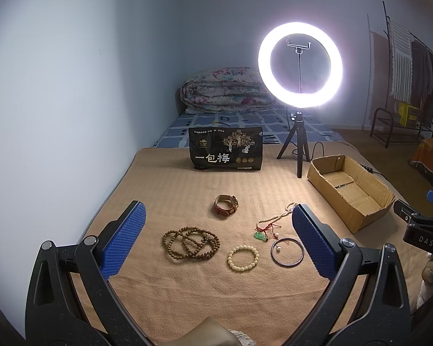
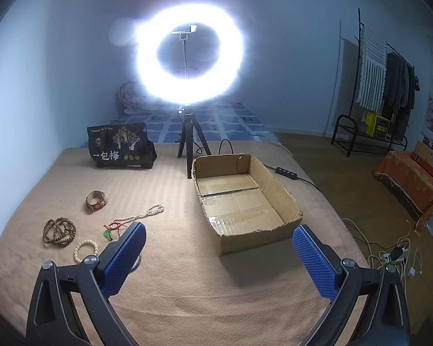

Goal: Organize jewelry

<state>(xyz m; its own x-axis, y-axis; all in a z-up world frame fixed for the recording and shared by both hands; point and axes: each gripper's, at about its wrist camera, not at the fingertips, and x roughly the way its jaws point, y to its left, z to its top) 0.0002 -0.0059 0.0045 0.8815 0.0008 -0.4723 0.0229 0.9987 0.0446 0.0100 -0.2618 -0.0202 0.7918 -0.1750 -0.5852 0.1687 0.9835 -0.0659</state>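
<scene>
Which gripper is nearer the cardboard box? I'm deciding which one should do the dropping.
Right. The right gripper hangs open just in front of the cardboard box, at its near wall. The left gripper hangs open over the jewelry, with the box off to its right.

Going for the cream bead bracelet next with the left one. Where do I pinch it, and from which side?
Come straight down with the left hand-held gripper. The cream bead bracelet lies flat on the blanket as an open loop, so probably put one finger inside and one outside, pinching the near bead strand. Its right side sits close to the dark bangle.
</scene>
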